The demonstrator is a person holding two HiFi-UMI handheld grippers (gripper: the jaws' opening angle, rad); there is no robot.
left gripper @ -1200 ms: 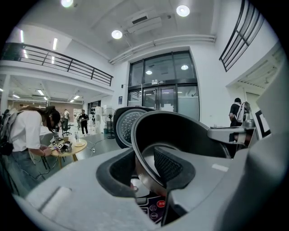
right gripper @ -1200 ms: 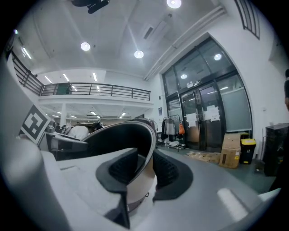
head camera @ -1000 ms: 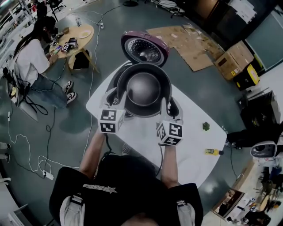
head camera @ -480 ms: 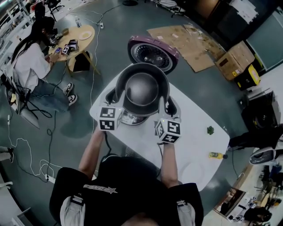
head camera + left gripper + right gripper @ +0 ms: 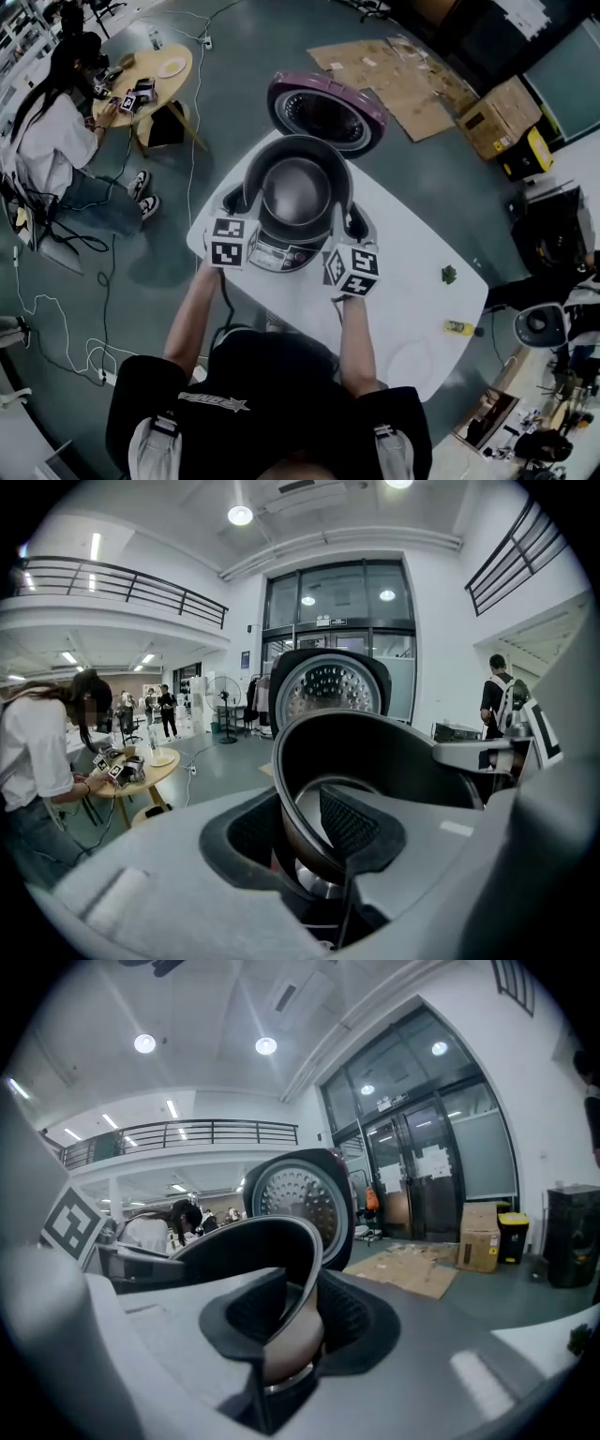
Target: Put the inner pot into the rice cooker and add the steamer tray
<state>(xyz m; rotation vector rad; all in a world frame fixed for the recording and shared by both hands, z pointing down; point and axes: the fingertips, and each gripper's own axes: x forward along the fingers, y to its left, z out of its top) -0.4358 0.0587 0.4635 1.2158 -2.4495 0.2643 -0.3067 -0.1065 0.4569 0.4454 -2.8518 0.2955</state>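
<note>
Two grippers shared one load: the left gripper [image 5: 302, 834] had its jaws clamped on the left wall of the inner pot [image 5: 297, 187], one pad inside the rim and one outside, and the right gripper [image 5: 296, 1324] pinched the opposite wall in the same way. Between them the dark pot hung level, mouth up, directly over the opening of the rice cooker [image 5: 279, 255], whose front panel showed just below the pot's near edge. Whether the pot was already seated or only partly lowered could not be told. The cooker's lid [image 5: 328, 112] stood tipped back behind it, clear of the path, and the cooker sat at the far end of a white table [image 5: 422, 272]. The step in hand looked like the setting-in of the pot. The next move would call for an even descent on both sides so the pot does not jam on the cooker's mouth, then both jaws spreading to let go. No steamer tray could be made out.
</note>
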